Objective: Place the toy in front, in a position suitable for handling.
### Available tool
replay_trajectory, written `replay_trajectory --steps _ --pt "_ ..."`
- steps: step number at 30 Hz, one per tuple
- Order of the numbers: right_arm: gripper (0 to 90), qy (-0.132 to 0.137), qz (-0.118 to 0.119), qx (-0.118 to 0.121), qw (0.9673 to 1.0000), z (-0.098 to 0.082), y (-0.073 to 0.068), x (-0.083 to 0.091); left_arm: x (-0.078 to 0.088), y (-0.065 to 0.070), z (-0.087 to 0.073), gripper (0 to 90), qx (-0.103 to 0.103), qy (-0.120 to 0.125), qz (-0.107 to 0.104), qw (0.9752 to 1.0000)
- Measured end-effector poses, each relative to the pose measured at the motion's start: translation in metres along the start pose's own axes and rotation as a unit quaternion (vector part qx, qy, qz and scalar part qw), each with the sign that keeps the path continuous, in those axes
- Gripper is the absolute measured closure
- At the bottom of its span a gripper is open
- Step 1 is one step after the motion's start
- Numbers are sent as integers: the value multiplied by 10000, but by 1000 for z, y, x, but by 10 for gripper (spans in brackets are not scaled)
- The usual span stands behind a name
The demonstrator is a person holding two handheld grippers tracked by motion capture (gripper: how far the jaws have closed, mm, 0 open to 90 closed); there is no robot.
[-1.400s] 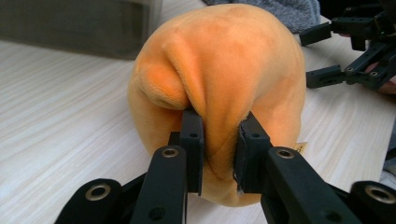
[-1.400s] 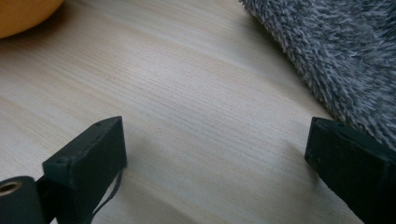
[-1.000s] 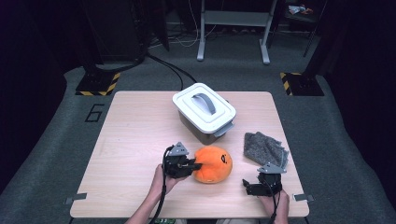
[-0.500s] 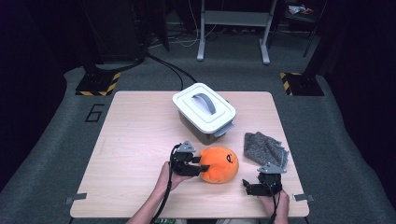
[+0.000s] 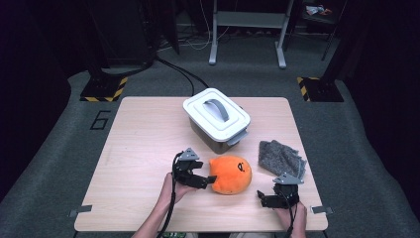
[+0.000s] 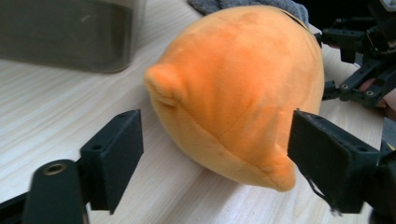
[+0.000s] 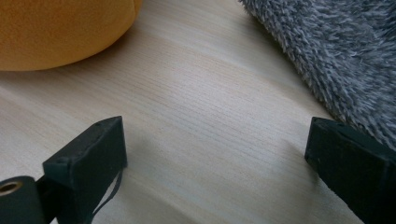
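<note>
Jaws of the left gripper have just been opening and stand wide around an orange plush toy lying on the table beside a grey cloth; the right gripper rests wide open, holding nothing.

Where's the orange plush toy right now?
In the high view the orange plush toy lies on the table's near half, just in front of the white lidded box, between left gripper and grey cloth.
</note>
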State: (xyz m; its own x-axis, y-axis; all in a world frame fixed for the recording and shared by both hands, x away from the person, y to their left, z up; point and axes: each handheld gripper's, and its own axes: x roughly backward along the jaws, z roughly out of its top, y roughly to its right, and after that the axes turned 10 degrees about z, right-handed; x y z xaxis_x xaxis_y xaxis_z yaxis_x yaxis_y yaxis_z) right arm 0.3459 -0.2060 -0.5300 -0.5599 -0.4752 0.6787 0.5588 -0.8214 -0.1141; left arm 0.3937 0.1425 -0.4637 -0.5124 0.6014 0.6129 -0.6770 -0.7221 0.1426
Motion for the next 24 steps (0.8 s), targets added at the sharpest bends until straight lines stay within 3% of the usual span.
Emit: replay_trajectory --steps 8,12,13,18,24 --pt "42 2 2 -55 10000 0 -1 0 16 -7 -16 0 -14 32 470 9989" --pt "17 -44 75 -55 9999 0 0 1 21 -9 -34 0 -60 -84 694 9975" --pt "17 -20 114 -74 9999 0 1 1 21 -11 -39 0 -174 -173 818 9963" --pt "8 183 369 -395 9984 -1 9 8 19 -16 -58 0 -225 -426 993 9939" --pt "11 350 446 -282 9980 15 5 22 16 -22 -73 0 -194 -603 1091 9920"
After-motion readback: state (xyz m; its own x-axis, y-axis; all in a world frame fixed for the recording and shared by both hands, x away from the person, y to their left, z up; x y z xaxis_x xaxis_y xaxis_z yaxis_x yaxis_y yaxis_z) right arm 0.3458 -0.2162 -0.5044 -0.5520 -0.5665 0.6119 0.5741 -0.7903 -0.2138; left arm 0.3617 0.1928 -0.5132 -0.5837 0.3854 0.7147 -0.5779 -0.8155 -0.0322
